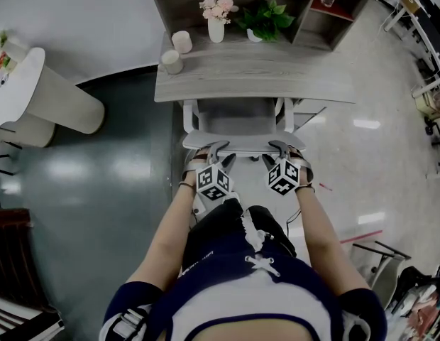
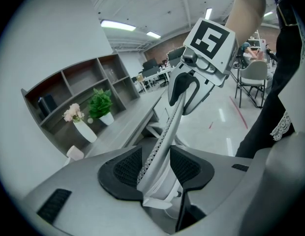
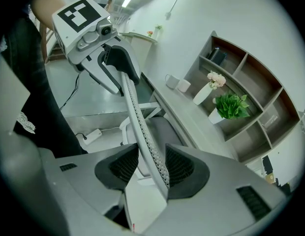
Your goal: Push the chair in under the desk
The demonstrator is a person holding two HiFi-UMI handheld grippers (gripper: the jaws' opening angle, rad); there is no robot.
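Observation:
A grey chair stands at the grey wooden desk [image 1: 255, 77], its seat [image 1: 238, 116] partly under the desk top. The mesh backrest's top edge [image 1: 241, 141] faces me. My left gripper [image 1: 216, 163] is shut on the left part of that edge, and the mesh rim [image 2: 165, 136] runs between its dark pads [image 2: 124, 168]. My right gripper [image 1: 280, 158] is shut on the right part, with the rim [image 3: 142, 127] pinched between its pads [image 3: 179, 165]. Each gripper view also shows the other gripper clamped further along the rim: the right gripper [image 2: 189, 90] and the left gripper [image 3: 115, 68].
On the desk stand a vase of pink flowers [image 1: 217, 20], a potted plant [image 1: 266, 18] and two white cups [image 1: 176, 52], below a shelf unit [image 1: 326, 6]. A white round table [image 1: 21, 84] is at the left. Folding chairs [image 1: 380, 258] are at the right. A power strip [image 3: 91, 135] lies on the floor.

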